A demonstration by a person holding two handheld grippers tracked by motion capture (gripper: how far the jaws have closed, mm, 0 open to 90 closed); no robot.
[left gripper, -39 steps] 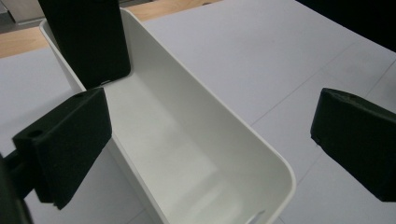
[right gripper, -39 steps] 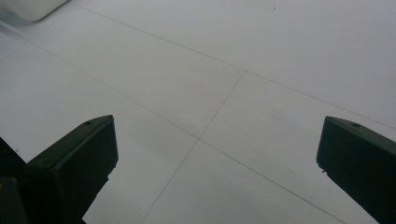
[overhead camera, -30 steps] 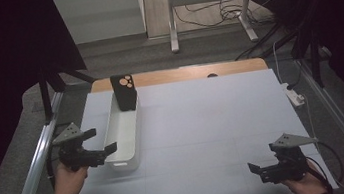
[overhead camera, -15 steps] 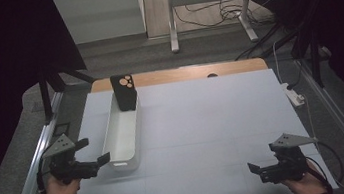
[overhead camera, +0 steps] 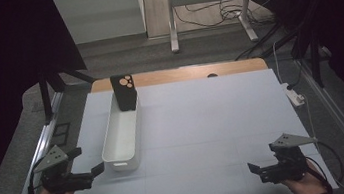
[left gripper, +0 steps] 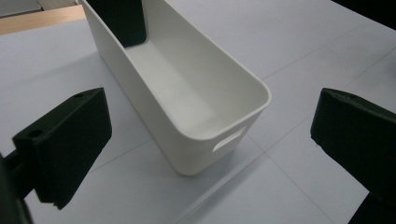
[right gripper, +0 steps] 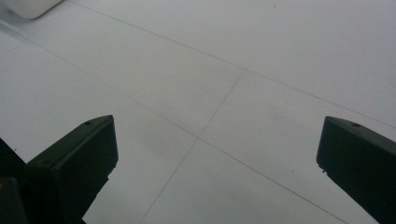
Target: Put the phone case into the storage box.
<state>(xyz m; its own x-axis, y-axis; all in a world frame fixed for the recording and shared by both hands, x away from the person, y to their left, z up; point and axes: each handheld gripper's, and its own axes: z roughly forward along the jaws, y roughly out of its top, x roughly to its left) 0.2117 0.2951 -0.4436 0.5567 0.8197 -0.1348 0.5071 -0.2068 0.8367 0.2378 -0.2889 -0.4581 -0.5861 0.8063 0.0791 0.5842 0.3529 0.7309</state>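
Observation:
A long white bin [overhead camera: 122, 134] lies lengthwise on the left part of the white table [overhead camera: 203, 123]. It holds nothing except a black phone case [overhead camera: 124, 93] with tan camera rings, which stands upright at its far end. My left gripper [overhead camera: 87, 160] is open at the near left table edge, just short of the bin's near end and apart from it. In the left gripper view, the bin [left gripper: 187, 84] and the case [left gripper: 119, 21] lie ahead between the spread jaws of the left gripper [left gripper: 210, 140]. My right gripper [overhead camera: 263, 158] is open over bare table at the near right.
A wooden strip [overhead camera: 182, 74] runs along the table's far edge. Metal rails [overhead camera: 40, 144] flank both sides. A white power strip [overhead camera: 293, 93] lies off the right edge. The bin's corner [right gripper: 28, 5] shows at the top left of the right gripper view, far from the right gripper [right gripper: 217, 140].
My left gripper has drawn back from beside the bin toward the near left corner of the table. The right gripper has stayed in place.

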